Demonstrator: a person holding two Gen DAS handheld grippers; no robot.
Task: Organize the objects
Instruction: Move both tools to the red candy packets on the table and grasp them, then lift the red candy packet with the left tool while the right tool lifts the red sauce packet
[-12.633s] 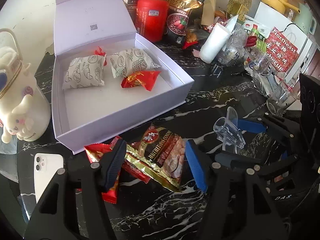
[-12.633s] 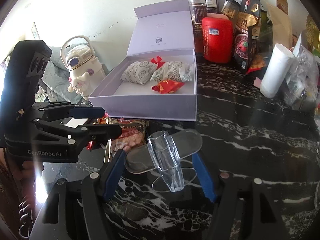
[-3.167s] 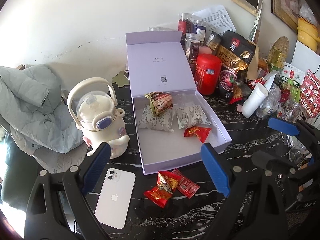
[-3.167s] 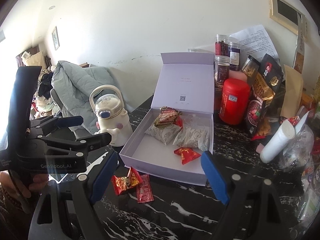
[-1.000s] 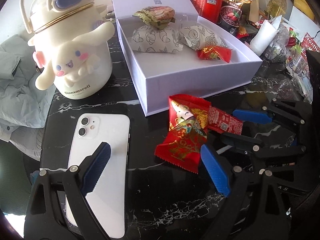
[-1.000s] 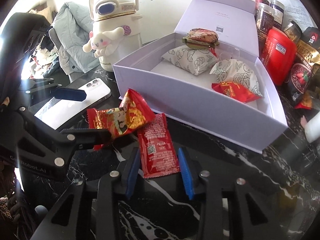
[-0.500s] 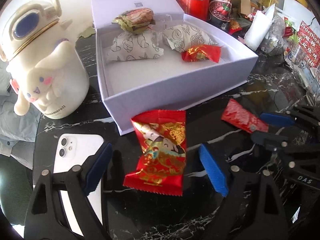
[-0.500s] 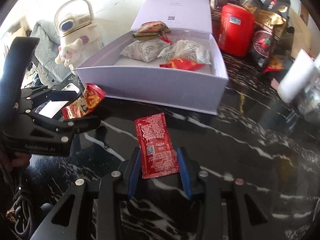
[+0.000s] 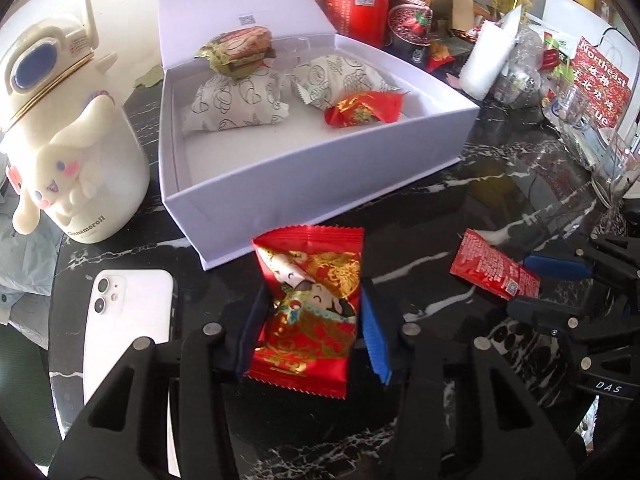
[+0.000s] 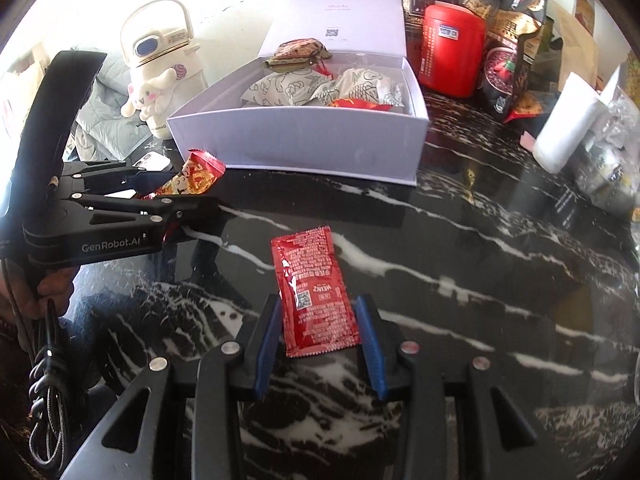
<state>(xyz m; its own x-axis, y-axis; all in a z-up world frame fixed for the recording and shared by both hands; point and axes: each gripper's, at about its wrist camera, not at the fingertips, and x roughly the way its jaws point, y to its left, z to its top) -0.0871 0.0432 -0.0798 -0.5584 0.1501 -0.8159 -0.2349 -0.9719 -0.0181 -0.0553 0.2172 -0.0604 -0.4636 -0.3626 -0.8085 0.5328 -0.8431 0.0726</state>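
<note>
While the left gripper (image 9: 310, 330) closes on a crinkly red foil snack packet (image 9: 308, 308), the right gripper (image 10: 318, 338) clamps a flat ketchup sachet (image 10: 314, 294) (both lengthwise, pointing toward the box (image 10: 304, 144)) above the marble table (image 10: 480, 260).

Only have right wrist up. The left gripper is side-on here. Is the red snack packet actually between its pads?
Observer: Yes. In the left wrist view the red snack packet sits between both blue pads of the left gripper, and the jaws are closing on its side edges.
Operator: Room in the box? The front wall blocks me.
Observer: The near part of the white box has bare floor. The wrapped snacks sit towards the back.
Operator: Anything beside the left gripper? Its body blocks me.
Observer: A white phone lies flat just to its left, apart from the packet.
</note>
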